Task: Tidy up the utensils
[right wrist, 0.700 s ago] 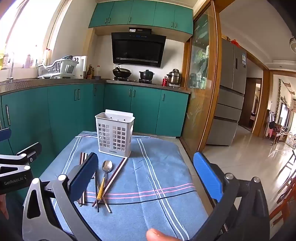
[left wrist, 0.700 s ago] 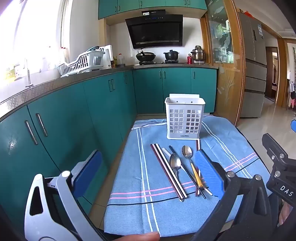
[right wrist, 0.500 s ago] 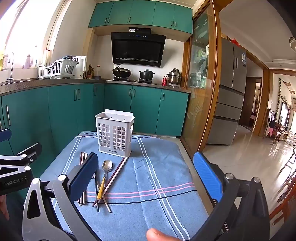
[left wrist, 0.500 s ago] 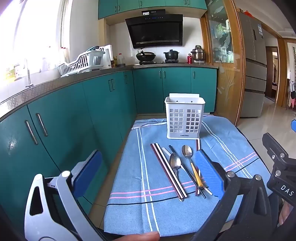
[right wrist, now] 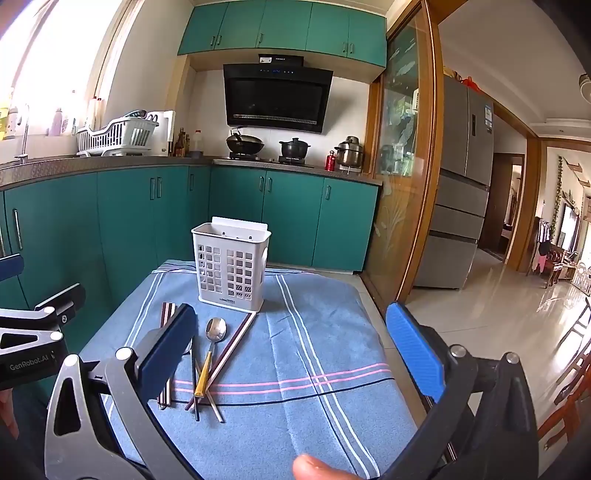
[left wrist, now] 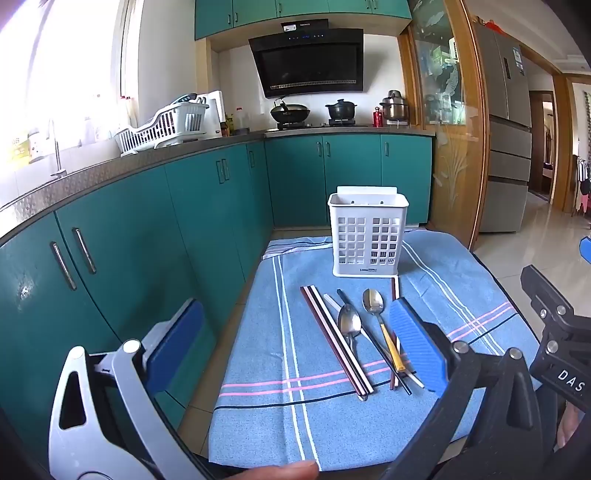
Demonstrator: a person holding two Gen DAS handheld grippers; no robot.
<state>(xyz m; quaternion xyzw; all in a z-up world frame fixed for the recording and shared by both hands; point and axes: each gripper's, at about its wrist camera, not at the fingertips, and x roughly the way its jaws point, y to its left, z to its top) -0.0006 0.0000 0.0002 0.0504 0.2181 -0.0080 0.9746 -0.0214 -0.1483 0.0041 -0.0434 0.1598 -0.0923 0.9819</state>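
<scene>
Two claws hovering wide, holding nothing: left claw (left wrist: 291,350), right claw (right wrist: 295,354). Spoons (left wrist: 349,325) and chopsticks (left wrist: 334,339) lying loose on cloth (left wrist: 258,332), near caddy (left wrist: 367,236), which is standing upright, awaiting utensils.

Home kitchen: glossy teal base cabinets (right wrist: 291,218) under a dark speckled stone countertop (left wrist: 110,168), matching teal wall cupboards (right wrist: 284,27) above. A black slanted range hood (right wrist: 277,98) hangs over a hob with a black wok (right wrist: 244,142) and black lidded pot (right wrist: 294,147); white plastic dish rack (left wrist: 166,125) by the bright window. Tall steel-grey multi-door refrigerator (right wrist: 463,184) beside a doorway onto a tiled living area.
</scene>
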